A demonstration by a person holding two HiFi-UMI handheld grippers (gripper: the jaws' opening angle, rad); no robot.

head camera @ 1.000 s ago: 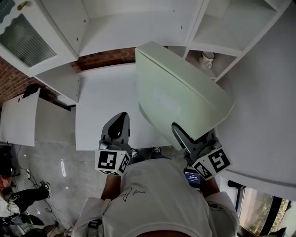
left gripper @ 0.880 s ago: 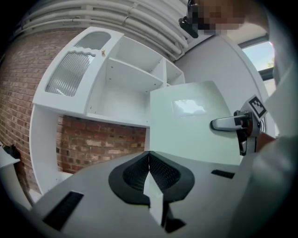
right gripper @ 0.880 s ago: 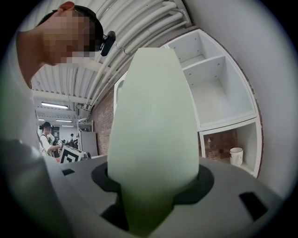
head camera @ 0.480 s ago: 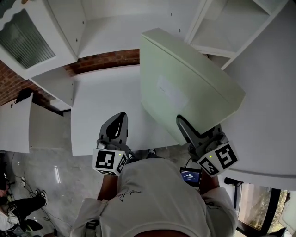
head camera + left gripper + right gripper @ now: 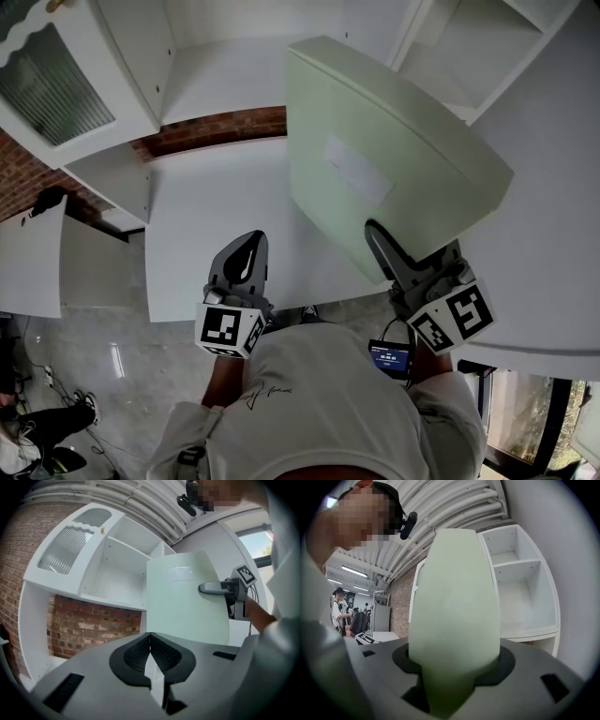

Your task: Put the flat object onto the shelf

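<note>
Holding the flat board (image 5: 394, 141) by one edge only, the right gripper (image 5: 382, 248) is clamped tight on the board's 5 o'clock corner. The board is kept in the air, tilted, in front of the white shelf (image 5: 234, 66) and is not yet laid on it. The left gripper (image 5: 246, 258) is kept at 7 o'clock, its jaws pressed together on nothing. With one grip so far from the middle, the board may be swung or slipped, and its far edge knocked against the shelf. Compared with one second ago, the board is carried higher, toward 1 o'clock.
</note>
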